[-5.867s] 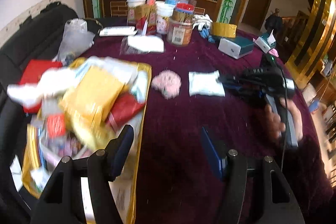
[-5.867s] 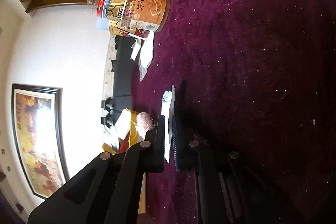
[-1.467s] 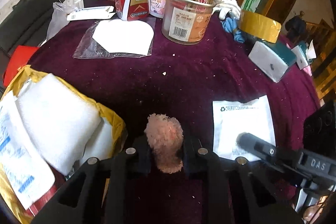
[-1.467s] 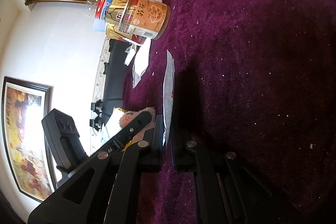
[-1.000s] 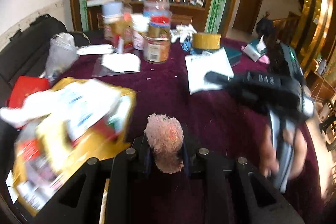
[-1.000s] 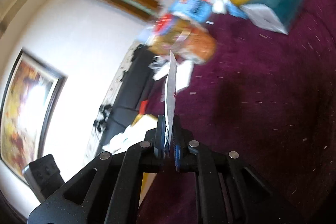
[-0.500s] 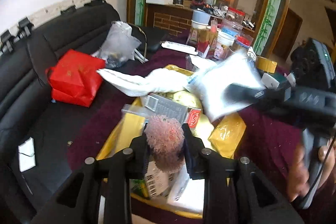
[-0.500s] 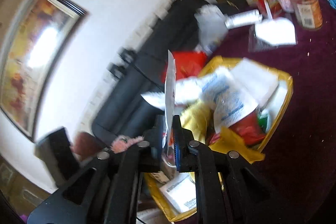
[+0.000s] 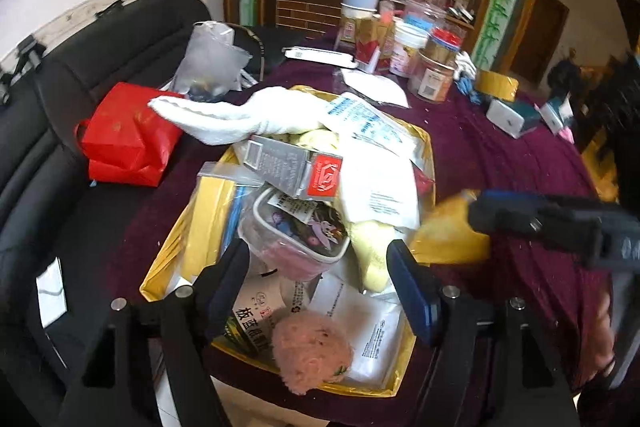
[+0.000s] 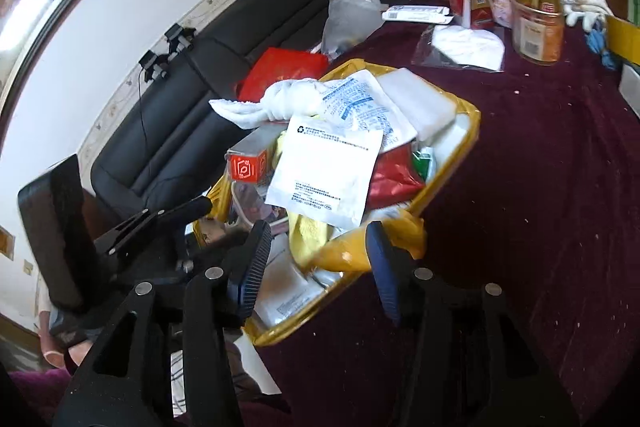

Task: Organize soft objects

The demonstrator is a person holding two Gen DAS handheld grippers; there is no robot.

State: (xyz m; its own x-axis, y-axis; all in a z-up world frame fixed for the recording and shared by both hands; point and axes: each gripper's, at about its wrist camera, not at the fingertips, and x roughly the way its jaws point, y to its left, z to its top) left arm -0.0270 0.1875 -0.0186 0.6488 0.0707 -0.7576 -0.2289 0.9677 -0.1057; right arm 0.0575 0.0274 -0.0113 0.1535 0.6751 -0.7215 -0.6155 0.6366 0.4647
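A: How did the left hand-held gripper [image 9: 318, 277] stand?
B: Jaws opening, nothing pressed; the pink plush ball [image 9: 310, 353] lay just below them in the yellow box [image 9: 404, 373].
A: And the right hand-held gripper [image 10: 316, 263]?
B: Opening too, empty; the white packet [image 10: 326, 171] lay beyond its fingertips atop the pile.

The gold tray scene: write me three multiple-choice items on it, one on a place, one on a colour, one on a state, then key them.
1. Where does the pink fluffy puff lie?
A. On the sofa
B. At the near end of the gold tray
C. Beside the jars

2. What colour is the bag lying left of the tray?
A. Red
B. Green
C. Blue

3. How do the left gripper jaws stand?
A. Clamped on the puff
B. Clamped on a towel
C. Apart, gripping nothing

Key: 1 B, the puff rests on packets at the tray's near edge. 2 A, it is plainly red. 3 C, the jaws are opening and the puff lies free below them.
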